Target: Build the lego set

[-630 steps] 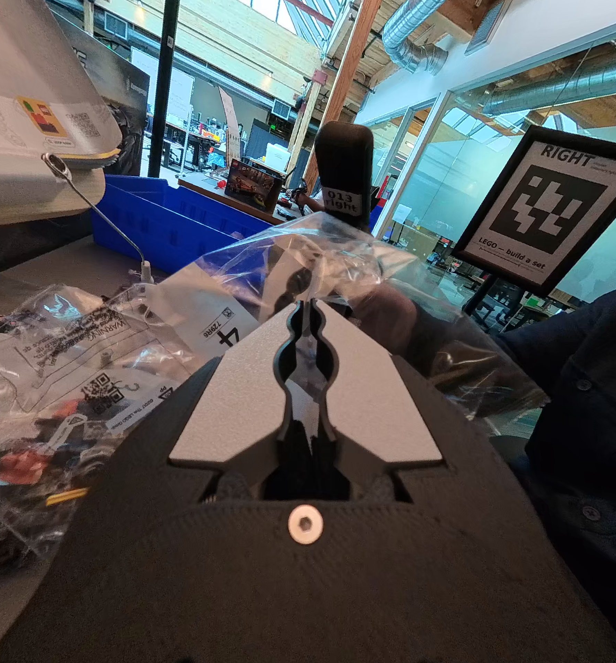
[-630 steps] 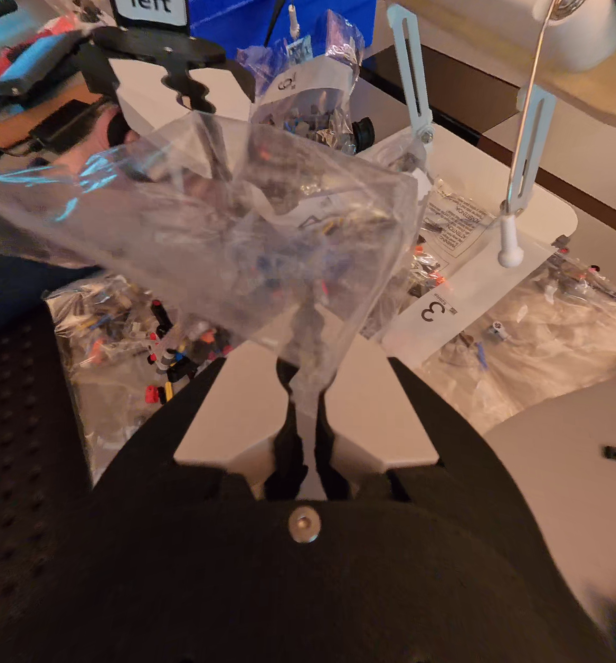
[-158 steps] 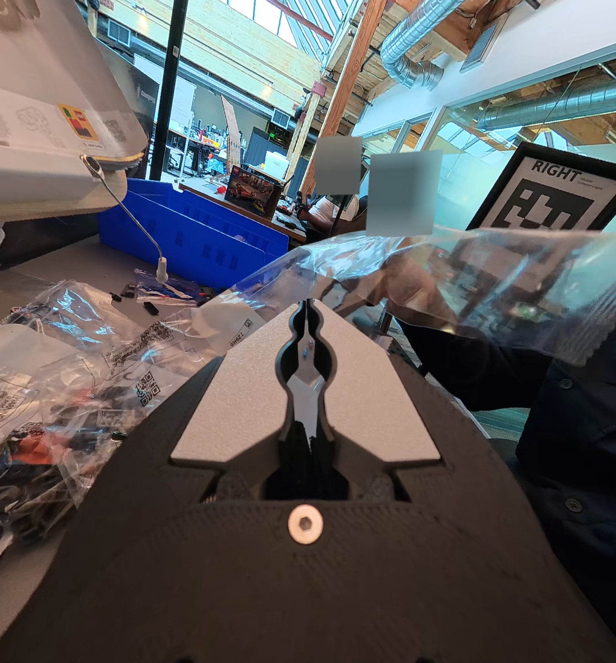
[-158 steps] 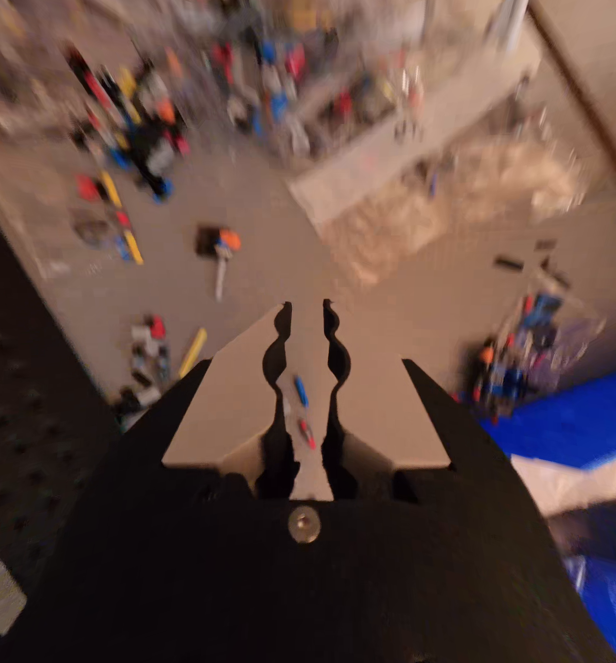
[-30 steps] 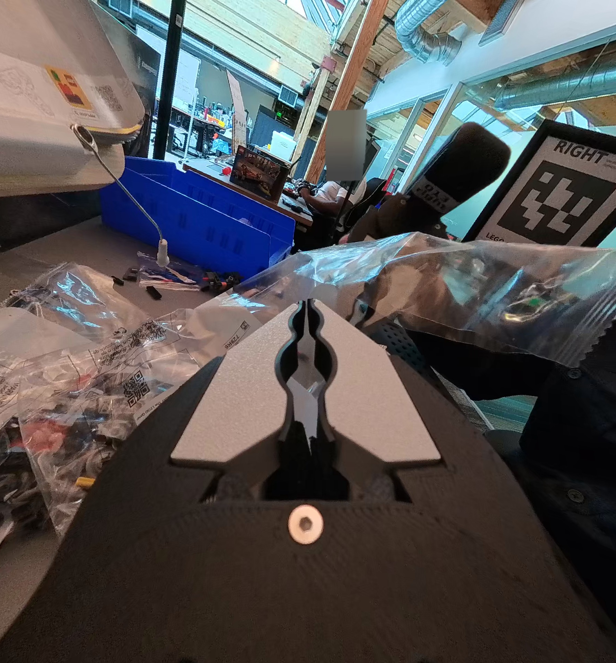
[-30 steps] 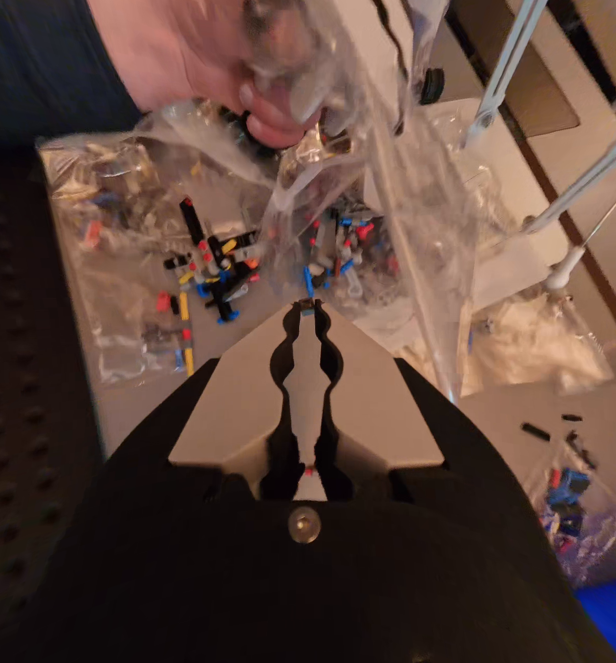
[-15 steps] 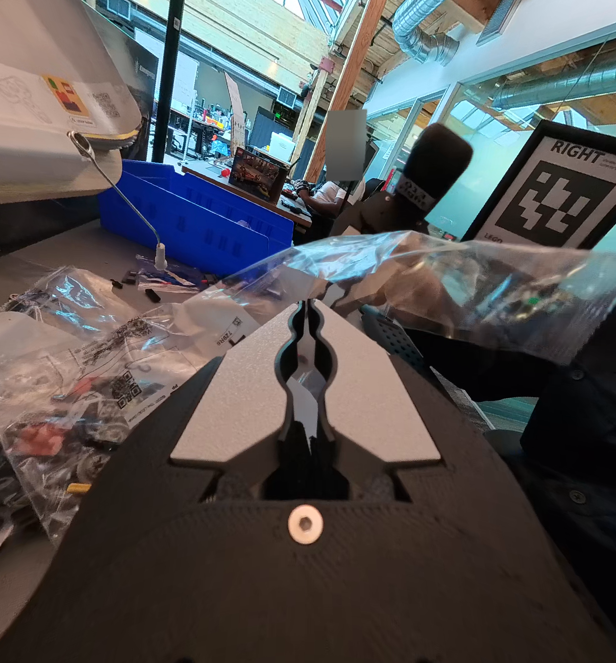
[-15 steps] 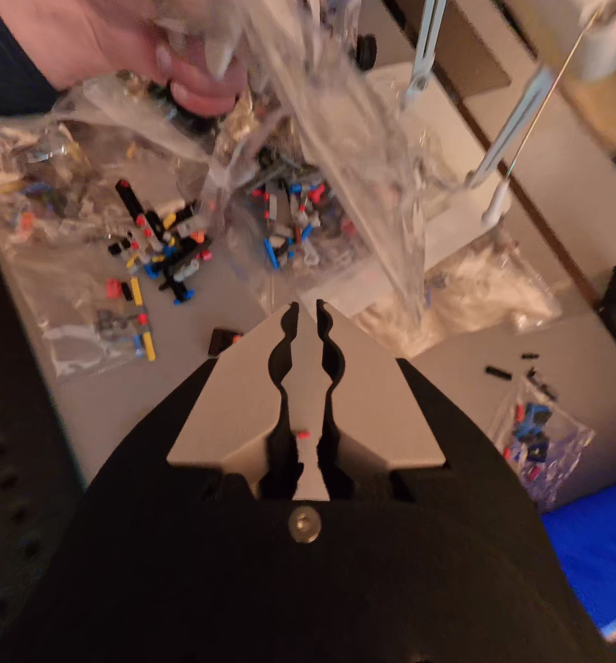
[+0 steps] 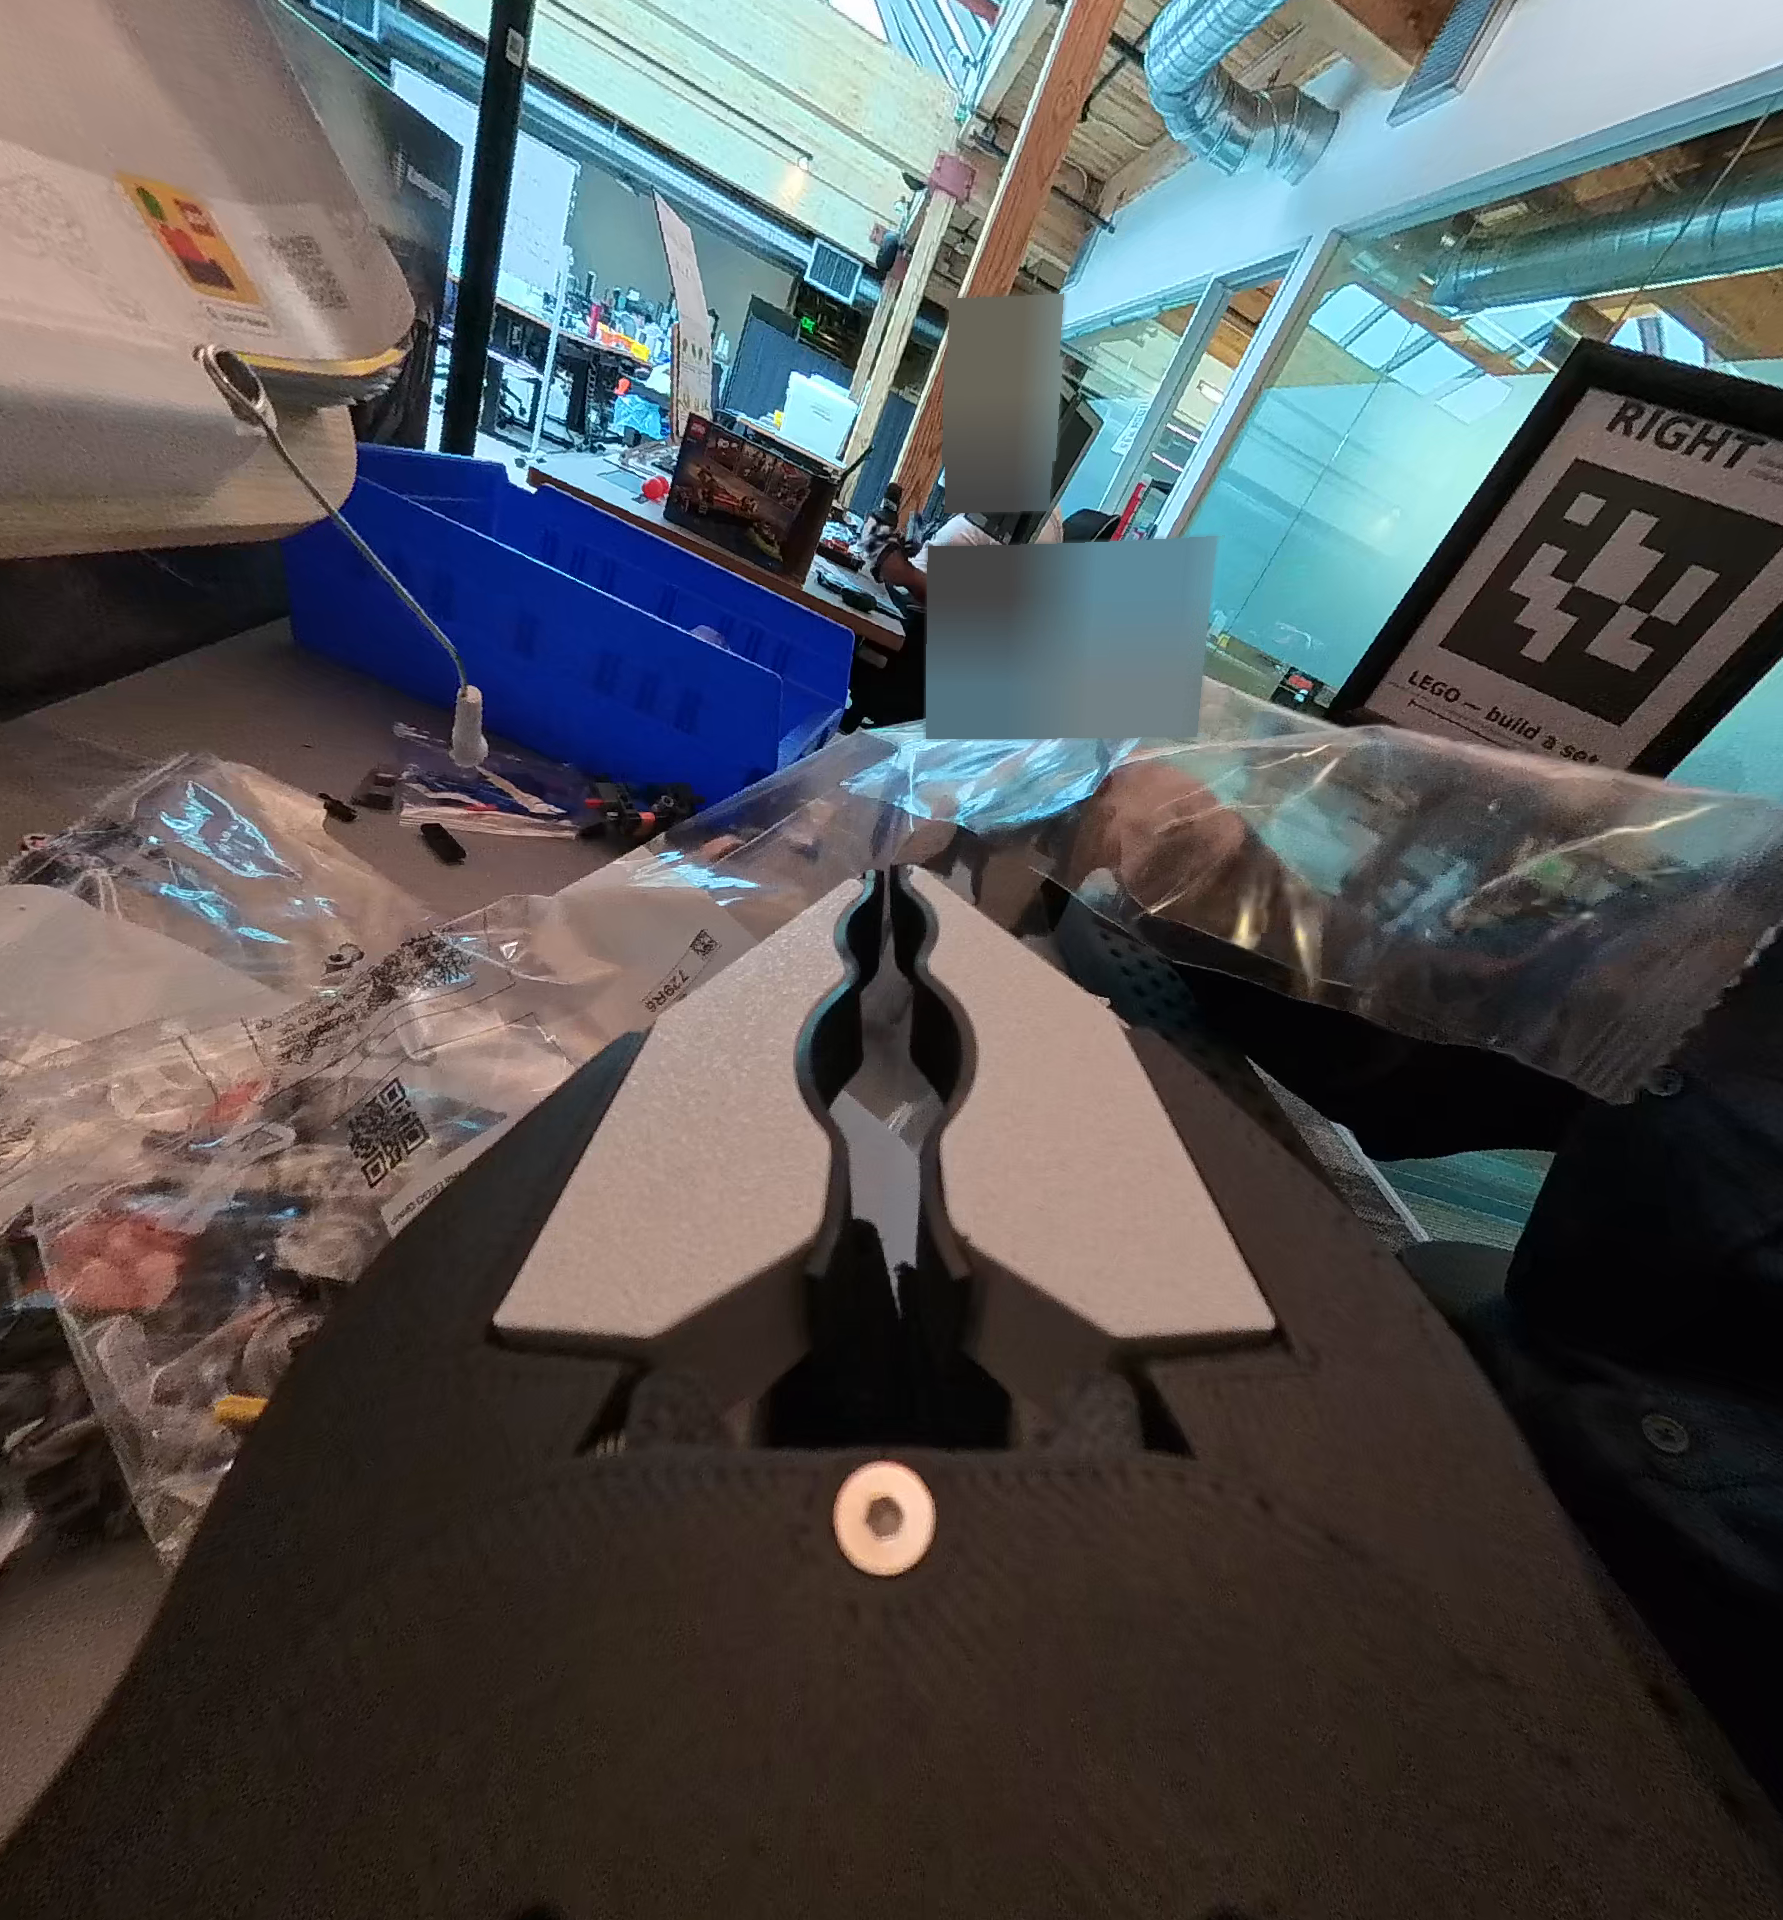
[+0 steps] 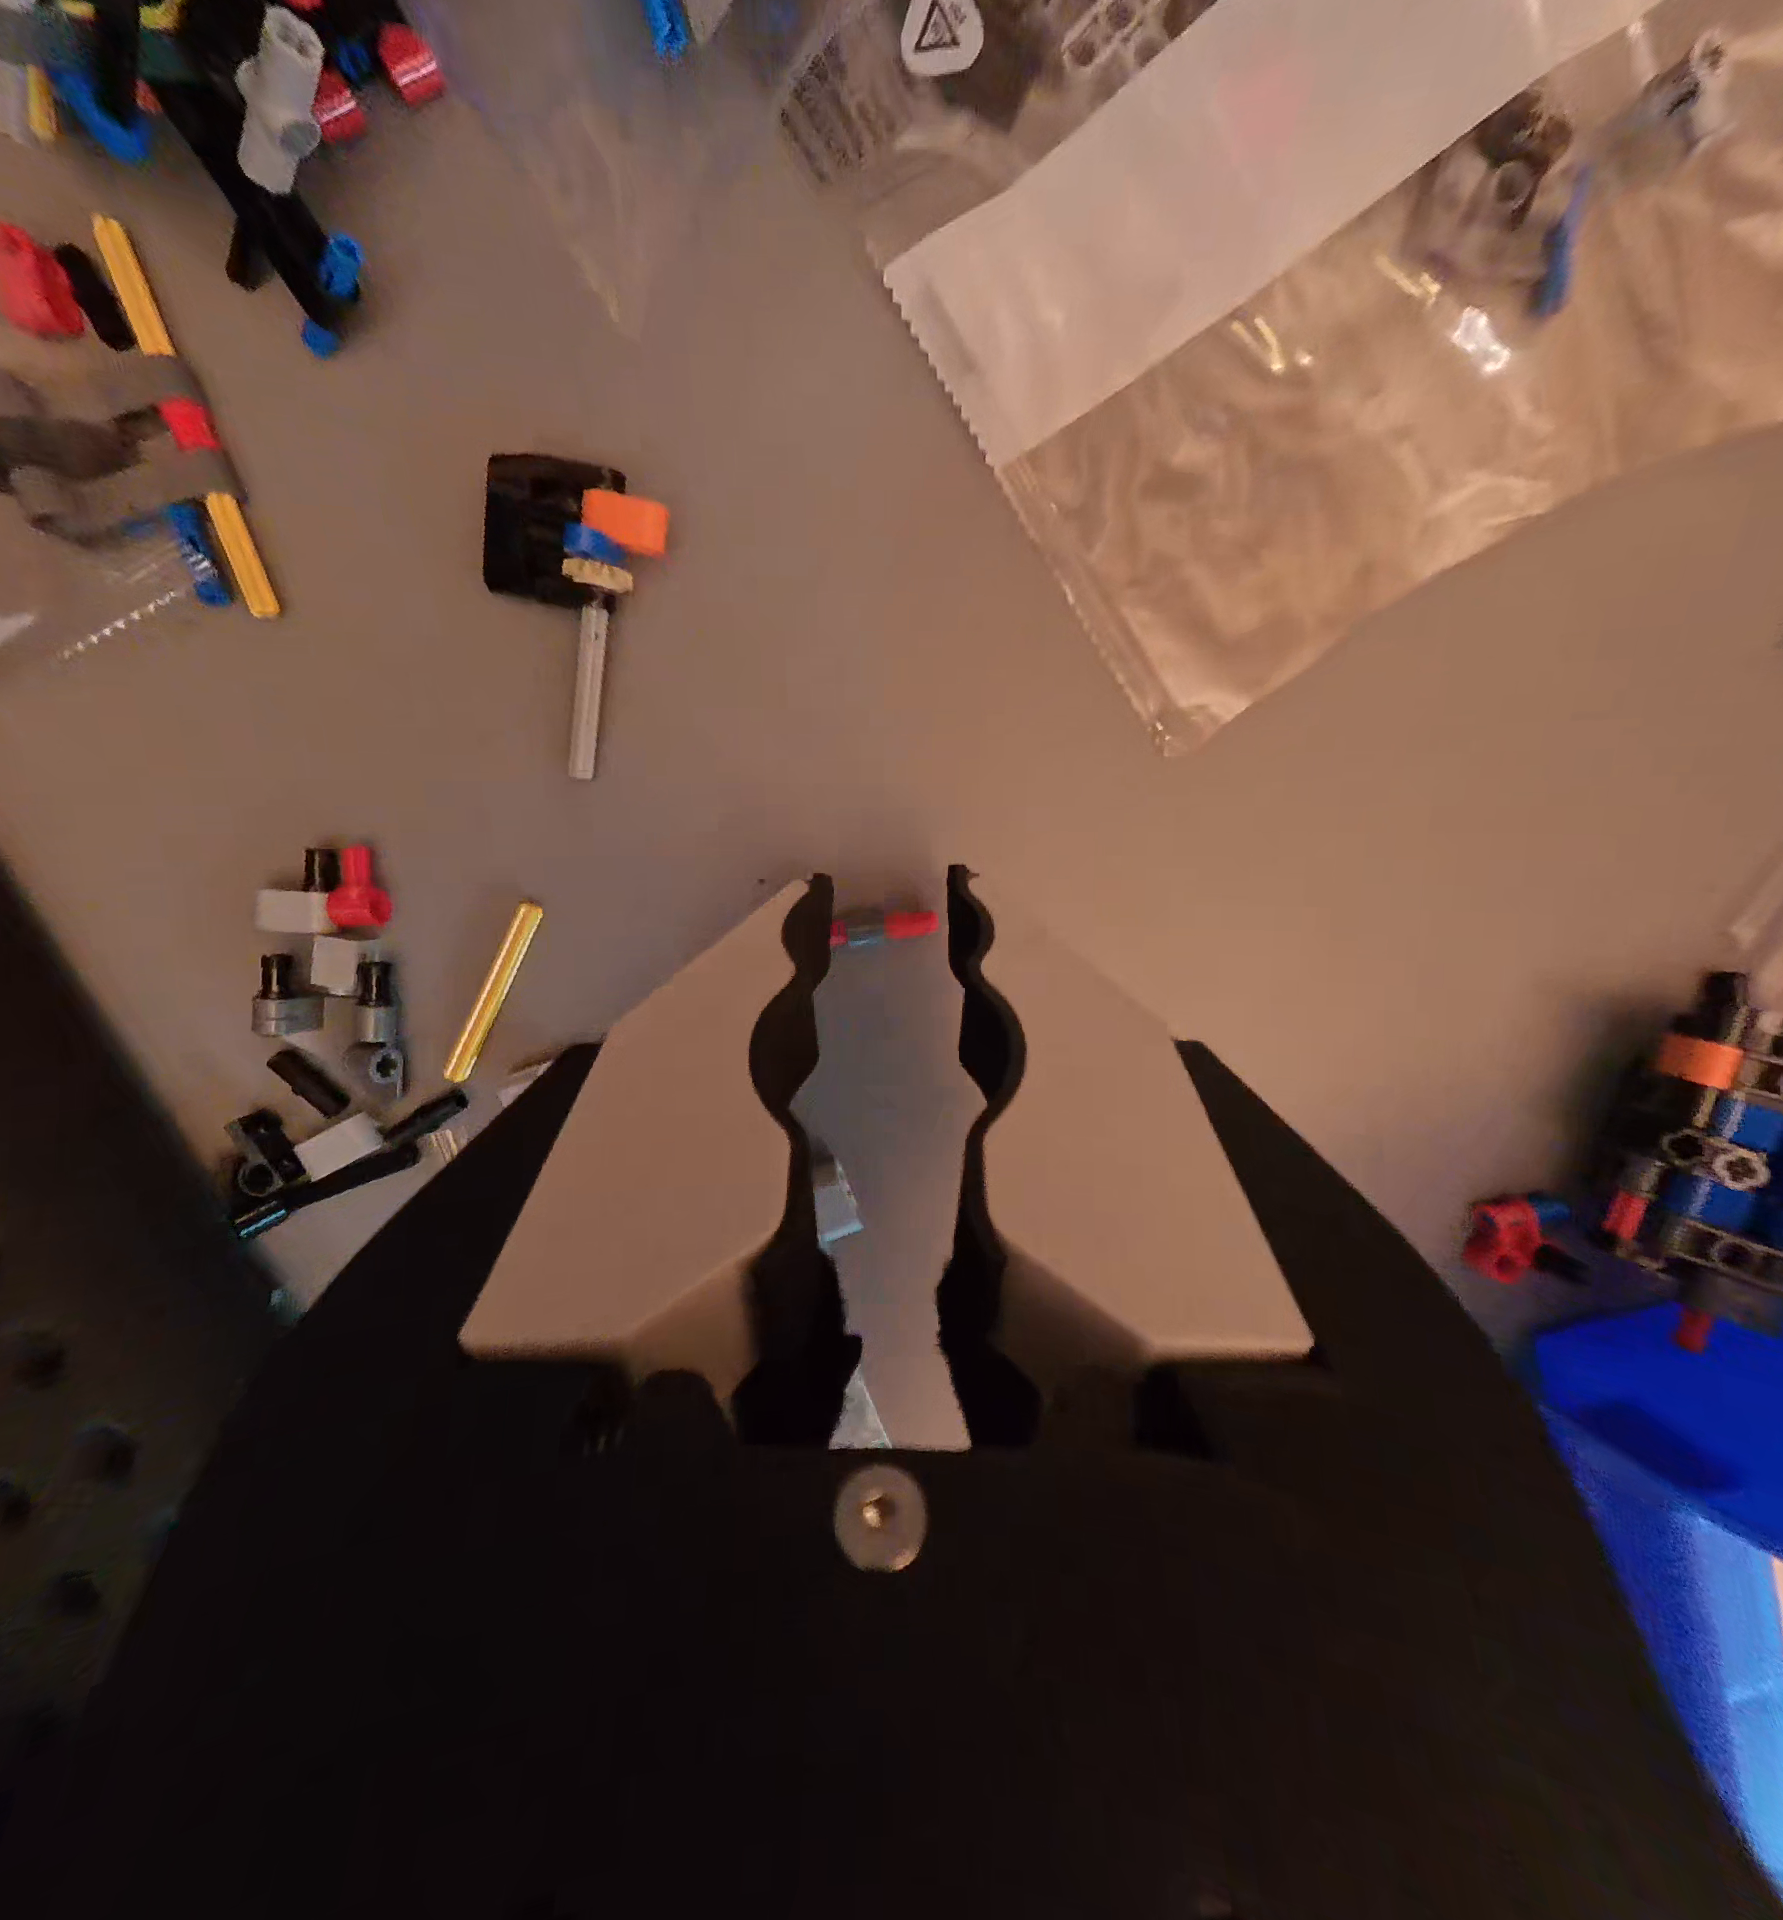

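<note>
- The left gripper [image 9: 888, 883] is closed, its tips pinching the edge of a clear plastic bag [image 9: 1438, 914] that stretches off to the right in front of a dark sleeve [image 9: 1697, 1299].
- The right gripper [image 10: 885, 883] points down at the grey table [image 10: 1282, 883], jaws narrowly apart, holding nothing.
- A small red-and-grey pin [image 10: 882, 927] lies on the table between the right gripper's tips.
- Beyond the pin sits a black block with an orange piece and grey axle [image 10: 575, 561].
- A yellow axle [image 10: 493, 992] lies left of the pin.
- A blue bin [image 10: 1697, 1455] stands to its right.
</note>
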Demonstrator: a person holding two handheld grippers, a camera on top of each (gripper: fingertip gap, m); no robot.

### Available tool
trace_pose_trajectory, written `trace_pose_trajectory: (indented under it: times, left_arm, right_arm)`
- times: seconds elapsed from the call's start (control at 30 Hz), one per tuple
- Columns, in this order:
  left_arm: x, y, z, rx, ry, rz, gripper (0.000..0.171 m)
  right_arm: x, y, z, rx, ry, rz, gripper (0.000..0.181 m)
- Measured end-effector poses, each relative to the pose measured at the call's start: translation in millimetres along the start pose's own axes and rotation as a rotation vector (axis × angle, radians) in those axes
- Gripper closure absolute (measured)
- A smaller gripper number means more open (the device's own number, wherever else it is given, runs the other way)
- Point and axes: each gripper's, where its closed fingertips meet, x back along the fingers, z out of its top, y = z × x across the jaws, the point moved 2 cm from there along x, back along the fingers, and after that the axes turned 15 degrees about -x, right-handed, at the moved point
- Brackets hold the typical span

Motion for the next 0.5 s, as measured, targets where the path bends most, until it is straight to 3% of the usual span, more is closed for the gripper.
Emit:
trace_pose_trajectory:
  times: [0.13,0.5]
  left_arm:
    - [0,-1,-1,0.001,-0.003,0.000,0.171]
    - [-2,0,-3,-0.004,-0.022,0.005,0.171]
  right_arm:
    - [-7,-2,-8,0.020,-0.052,0.005,0.163]
    - [6,11,-12,-0.032,0.004,-0.002,0.162]
